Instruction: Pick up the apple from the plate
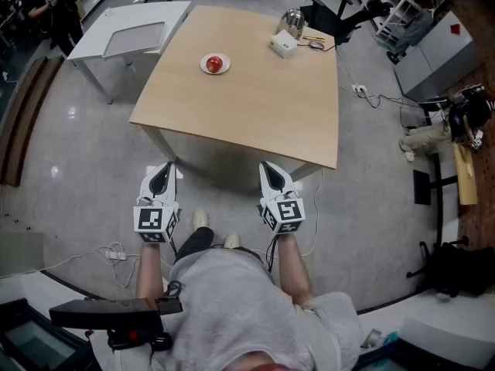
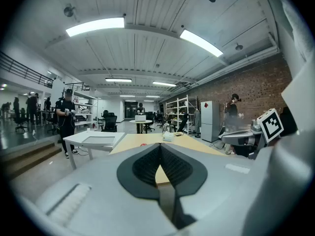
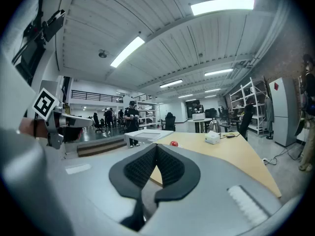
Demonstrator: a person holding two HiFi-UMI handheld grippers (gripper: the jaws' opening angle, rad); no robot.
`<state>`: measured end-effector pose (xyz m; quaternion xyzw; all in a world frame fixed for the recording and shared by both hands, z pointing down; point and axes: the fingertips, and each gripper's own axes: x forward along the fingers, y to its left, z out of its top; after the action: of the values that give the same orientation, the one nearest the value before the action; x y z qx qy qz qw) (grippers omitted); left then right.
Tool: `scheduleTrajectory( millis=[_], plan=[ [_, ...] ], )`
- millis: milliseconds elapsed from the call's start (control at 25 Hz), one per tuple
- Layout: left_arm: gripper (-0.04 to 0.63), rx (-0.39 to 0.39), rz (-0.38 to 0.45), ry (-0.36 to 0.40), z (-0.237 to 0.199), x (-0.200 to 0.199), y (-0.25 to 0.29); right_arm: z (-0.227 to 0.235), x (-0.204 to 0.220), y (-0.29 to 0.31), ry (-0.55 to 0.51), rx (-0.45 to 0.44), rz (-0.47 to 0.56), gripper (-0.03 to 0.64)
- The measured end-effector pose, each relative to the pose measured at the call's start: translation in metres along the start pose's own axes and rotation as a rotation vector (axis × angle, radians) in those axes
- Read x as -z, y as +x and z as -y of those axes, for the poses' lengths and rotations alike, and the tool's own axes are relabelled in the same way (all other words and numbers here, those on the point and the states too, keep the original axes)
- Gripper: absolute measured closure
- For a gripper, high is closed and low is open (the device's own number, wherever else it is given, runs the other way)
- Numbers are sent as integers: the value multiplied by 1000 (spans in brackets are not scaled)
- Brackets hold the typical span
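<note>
A red apple (image 1: 216,63) sits on a small white plate (image 1: 206,66) toward the far left of the light wooden table (image 1: 255,107). Both grippers hang in front of the table's near edge, well short of the apple. My left gripper (image 1: 164,166) is shut with nothing in it, and so is my right gripper (image 1: 266,165). The left gripper view has the closed jaw tips of the left gripper (image 2: 160,146) pointing level at the table, the apple (image 2: 143,144) a small red dot far off. Beyond the tips of the right gripper (image 3: 156,146) in its own view, the apple (image 3: 173,143) shows far off.
A white box (image 1: 284,45) and a shiny kettle (image 1: 291,18) stand at the table's far right. A white side table (image 1: 131,33) is to the left. Cables and a power strip (image 1: 116,254) lie on the floor. People stand far off in the room.
</note>
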<state>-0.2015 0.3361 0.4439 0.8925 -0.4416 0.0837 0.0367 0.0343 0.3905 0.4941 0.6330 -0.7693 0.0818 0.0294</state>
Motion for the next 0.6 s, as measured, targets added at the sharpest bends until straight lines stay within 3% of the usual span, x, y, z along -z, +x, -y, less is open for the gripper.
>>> scheduleTrajectory(
  millis=[600],
  plan=[
    [575, 44, 5, -16, -61, -3, 57, -10, -16, 74, 23, 21, 21, 611]
  ],
)
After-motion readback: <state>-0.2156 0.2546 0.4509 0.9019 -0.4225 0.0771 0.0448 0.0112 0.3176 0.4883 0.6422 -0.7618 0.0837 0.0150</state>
